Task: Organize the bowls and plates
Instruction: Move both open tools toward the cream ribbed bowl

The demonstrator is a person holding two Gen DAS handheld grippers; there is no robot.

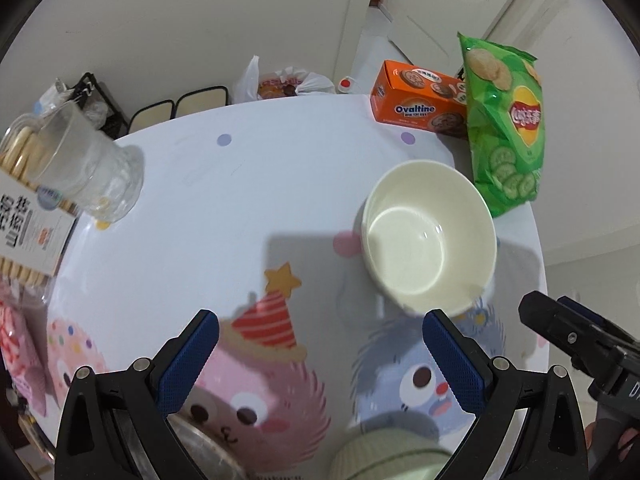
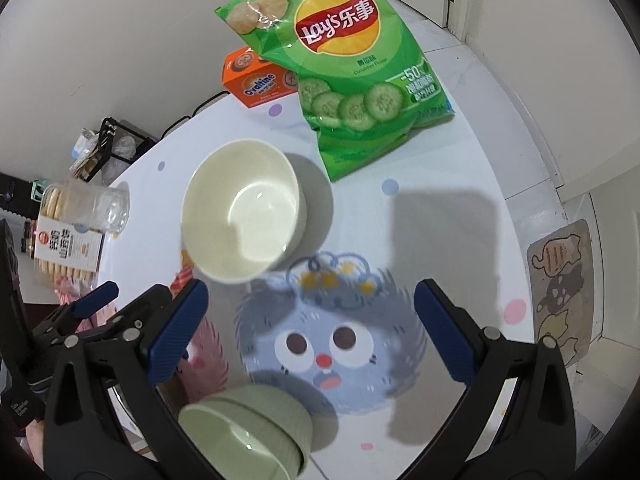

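A cream bowl stands upright and empty on the cartoon-print table. A pale green bowl sits nearer, low in both views. The edge of a metal plate shows at the bottom left of the left wrist view. My left gripper hovers open over the pink cartoon, short of the cream bowl. My right gripper is open wide above the blue cartoon, with the green bowl below its jaws and untouched.
A green Lay's chip bag and an orange Ovaltine box lie behind the cream bowl. A clear glass cup and a biscuit box sit at the table's left edge.
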